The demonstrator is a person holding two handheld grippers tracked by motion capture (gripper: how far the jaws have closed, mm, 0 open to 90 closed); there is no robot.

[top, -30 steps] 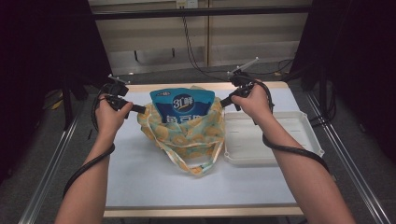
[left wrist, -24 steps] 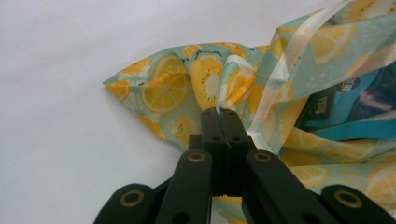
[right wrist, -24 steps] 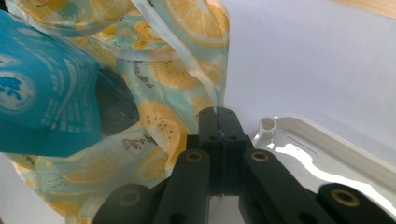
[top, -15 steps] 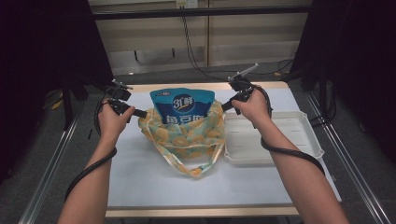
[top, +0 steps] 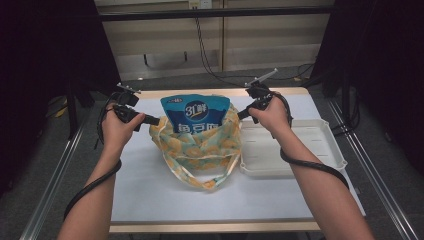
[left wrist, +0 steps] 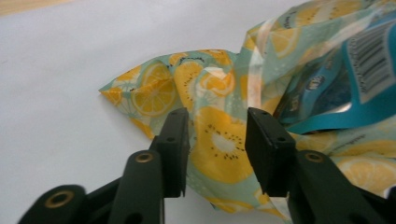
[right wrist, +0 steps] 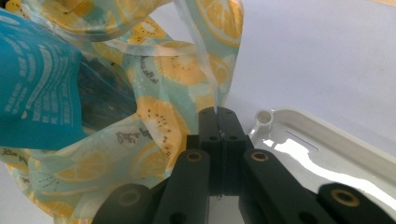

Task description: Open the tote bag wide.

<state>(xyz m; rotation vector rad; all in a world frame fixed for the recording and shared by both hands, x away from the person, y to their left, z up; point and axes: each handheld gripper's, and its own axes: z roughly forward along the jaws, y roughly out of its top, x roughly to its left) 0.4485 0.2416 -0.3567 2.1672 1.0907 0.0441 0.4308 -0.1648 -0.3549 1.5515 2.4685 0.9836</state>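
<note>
2 hand-held grippers: left [left wrist: 217,140] has just been opening beside the fruit-print bag [top: 200,145], right [right wrist: 218,135] pinches its edge.

**Surroundings of the white table**

A white tray [top: 327,150] is set on the right part of the table [top: 150,200]. Black cables [top: 210,60] are seen on the grey floor [top: 165,80] beyond the table's far edge. A metal rail [top: 55,180] is run along its left side.

One fruit-printed fabric tote bag [top: 200,145] is sitting on the table, holding one blue plastic pouch [top: 196,112] (the single item showing inside it). One shallow white plastic tray [top: 327,150] is lying beside it. Two black two-jaw grippers are working there: the left gripper [top: 152,120] and the right gripper [top: 241,114].
</note>
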